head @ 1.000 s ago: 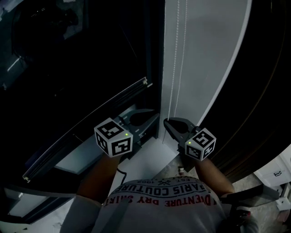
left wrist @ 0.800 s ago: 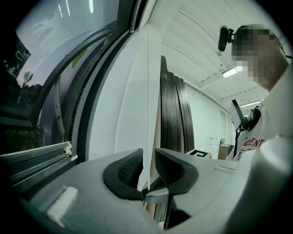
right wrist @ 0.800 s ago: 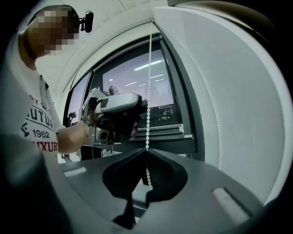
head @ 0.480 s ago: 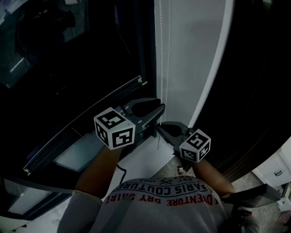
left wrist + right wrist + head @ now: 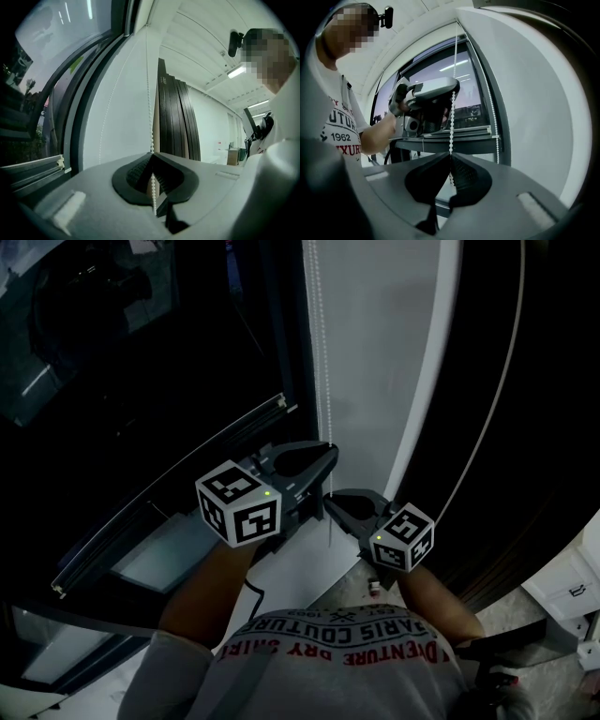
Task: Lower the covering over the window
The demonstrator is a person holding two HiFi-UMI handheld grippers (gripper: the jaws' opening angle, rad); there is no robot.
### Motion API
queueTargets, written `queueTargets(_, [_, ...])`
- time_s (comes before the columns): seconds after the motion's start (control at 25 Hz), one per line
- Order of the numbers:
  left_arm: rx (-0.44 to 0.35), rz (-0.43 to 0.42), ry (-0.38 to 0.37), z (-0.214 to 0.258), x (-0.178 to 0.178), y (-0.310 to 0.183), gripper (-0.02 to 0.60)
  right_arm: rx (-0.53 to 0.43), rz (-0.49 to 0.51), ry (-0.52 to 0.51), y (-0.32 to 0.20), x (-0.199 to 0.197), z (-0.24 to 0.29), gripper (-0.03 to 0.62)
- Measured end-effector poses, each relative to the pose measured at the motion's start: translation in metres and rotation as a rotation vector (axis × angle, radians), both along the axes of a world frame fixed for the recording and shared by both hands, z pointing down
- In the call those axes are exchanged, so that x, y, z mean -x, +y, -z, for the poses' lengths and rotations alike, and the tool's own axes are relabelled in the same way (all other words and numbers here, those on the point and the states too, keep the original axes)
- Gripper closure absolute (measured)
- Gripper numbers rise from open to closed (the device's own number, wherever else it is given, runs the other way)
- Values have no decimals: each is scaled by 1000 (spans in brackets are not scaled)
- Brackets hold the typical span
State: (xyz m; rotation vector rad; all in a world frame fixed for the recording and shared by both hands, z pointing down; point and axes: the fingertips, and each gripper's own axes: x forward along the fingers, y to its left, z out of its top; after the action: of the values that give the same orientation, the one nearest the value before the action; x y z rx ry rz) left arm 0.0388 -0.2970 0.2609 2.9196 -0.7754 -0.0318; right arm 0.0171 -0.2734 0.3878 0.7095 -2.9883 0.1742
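Observation:
A white bead chain (image 5: 324, 343) hangs down the white strip of wall beside the dark window (image 5: 141, 381). The blind's bottom rail (image 5: 178, 486) slants across the glass. My left gripper (image 5: 325, 457) is shut on the chain, having just closed on it; beads run between its pads (image 5: 152, 155). Just below it, my right gripper (image 5: 330, 502) is shut on the same strand (image 5: 451, 155). The right gripper view shows the left gripper (image 5: 433, 93) above, on the chain (image 5: 453, 117). The chain's other strand (image 5: 490, 108) hangs free nearer the frame.
The white wall strip (image 5: 380, 352) lies right of the chain, with dark slatted panels (image 5: 525, 427) beyond it and a thin pale cord (image 5: 492, 399) across them. A white cabinet (image 5: 574, 585) stands at the lower right. The window frame (image 5: 281, 324) is close on the left.
The left gripper opened, moved up the chain and shut on it again above the right gripper. The right gripper came a little lower and nearer with the chain in it.

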Motion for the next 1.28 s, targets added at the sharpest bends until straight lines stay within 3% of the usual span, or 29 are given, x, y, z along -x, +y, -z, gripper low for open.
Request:
queueTargets(0.12, [0,0,-45,-10,-2,5,575,13,-9,19,5,-2,-10,586])
queueTargets(0.84, [102,60,-104,-125,-5,27,575,211,-10,63,32,-7,-125,586])
queueTargets(1.28, [113,108,-95,-180,-5,46,575,288,19,136,52,-13,-181,585])
